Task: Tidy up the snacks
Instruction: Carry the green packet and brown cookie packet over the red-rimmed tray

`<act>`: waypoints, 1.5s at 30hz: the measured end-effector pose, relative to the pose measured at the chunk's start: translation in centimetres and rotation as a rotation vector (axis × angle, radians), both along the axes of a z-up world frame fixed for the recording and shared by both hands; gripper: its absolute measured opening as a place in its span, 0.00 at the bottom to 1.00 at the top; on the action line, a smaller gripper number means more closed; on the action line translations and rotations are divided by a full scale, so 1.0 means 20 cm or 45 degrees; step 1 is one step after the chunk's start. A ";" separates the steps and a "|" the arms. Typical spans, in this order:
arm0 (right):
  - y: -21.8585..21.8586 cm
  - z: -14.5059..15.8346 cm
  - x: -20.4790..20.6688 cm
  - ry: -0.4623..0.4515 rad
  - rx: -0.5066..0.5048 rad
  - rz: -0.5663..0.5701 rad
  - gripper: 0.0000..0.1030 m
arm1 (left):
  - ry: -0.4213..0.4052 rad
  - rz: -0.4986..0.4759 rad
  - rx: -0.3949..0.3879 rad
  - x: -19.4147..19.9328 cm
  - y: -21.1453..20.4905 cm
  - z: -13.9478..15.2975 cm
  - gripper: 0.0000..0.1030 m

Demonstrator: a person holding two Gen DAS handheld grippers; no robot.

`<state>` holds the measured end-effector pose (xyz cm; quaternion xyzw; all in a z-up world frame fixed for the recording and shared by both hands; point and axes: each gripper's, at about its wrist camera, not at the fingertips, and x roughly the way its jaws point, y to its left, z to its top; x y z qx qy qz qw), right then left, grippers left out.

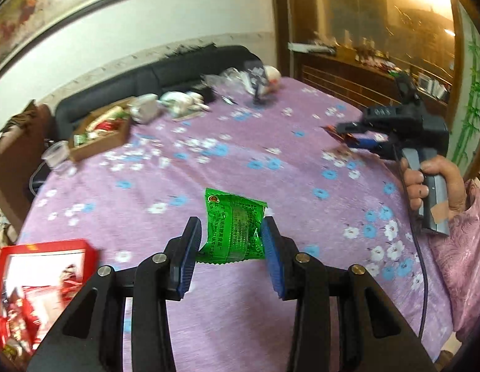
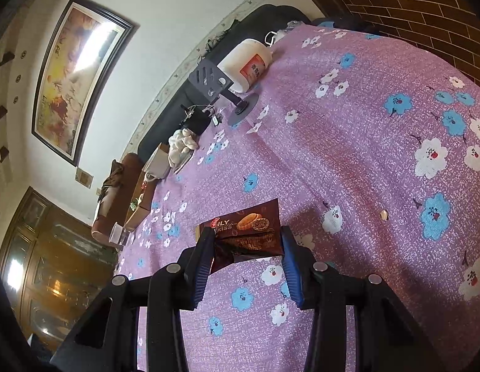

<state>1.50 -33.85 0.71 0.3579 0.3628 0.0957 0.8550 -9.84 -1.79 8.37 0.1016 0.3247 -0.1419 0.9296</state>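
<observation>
A green snack packet [image 1: 232, 226] hangs above the purple floral tablecloth [image 1: 209, 161], and my left gripper [image 1: 232, 221] is shut on it, one blue pad on each side. In the right wrist view my right gripper [image 2: 246, 232] is shut on a brown biscuit packet [image 2: 249, 226] held over the cloth [image 2: 348, 170]. The left wrist view also shows that right gripper [image 1: 354, 136] at the right, in a person's hand [image 1: 432, 186], with the dark packet [image 1: 348, 138] between its fingers.
An open cardboard box [image 1: 100, 133] with several snacks sits at the table's far left, a plastic cup [image 1: 55, 155] beside it. A red box [image 1: 38, 279] lies at the near left. A white jar [image 2: 246, 62], a dark stand [image 2: 212, 77] and bags crowd the far edge.
</observation>
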 end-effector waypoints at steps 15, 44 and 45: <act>0.06 0.10 -0.06 -0.125 -0.190 -0.053 0.42 | -0.039 0.108 -0.060 -0.09 0.32 0.04 0.37; 0.87 0.30 -0.75 -0.256 -0.074 0.375 0.42 | -0.011 0.031 -0.153 -0.29 0.33 0.01 0.37; 0.88 0.30 -0.77 -0.257 -0.075 0.383 0.42 | -0.010 0.034 -0.153 -0.30 0.34 0.01 0.37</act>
